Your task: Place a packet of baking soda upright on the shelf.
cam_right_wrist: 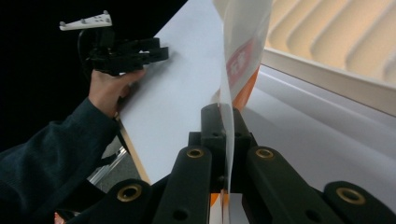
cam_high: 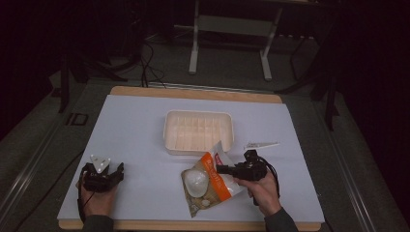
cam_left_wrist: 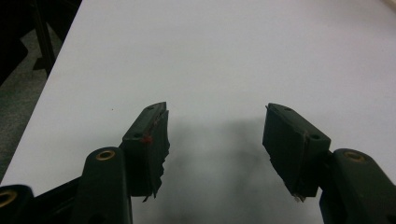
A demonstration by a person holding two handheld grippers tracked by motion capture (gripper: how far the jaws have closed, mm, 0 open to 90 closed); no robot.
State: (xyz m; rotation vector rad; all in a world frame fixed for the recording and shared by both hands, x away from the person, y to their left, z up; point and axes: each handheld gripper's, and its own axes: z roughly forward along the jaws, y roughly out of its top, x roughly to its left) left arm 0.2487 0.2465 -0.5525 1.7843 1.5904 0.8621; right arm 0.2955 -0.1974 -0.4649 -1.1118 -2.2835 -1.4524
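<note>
An orange and clear plastic bag (cam_high: 208,186) of pale round pieces lies on the white table sheet in front of a cream tray (cam_high: 169,130). My right gripper (cam_high: 220,169) is shut on the bag's torn upper edge, and the thin plastic (cam_right_wrist: 238,60) rises from between the closed jaws. My left gripper (cam_high: 112,171) rests near the table's front left, a hand behind it. Its jaws stand wide apart over bare white sheet (cam_left_wrist: 215,140), with nothing between them. The left gripper (cam_right_wrist: 130,51) also appears far off in the right gripper view.
The cream tray (cam_right_wrist: 327,74) has ribbed dividers and holds nothing I can see. A thin strip of torn plastic (cam_high: 261,144) lies to the right of the tray. The wooden table edge (cam_high: 193,93) borders the sheet at the back.
</note>
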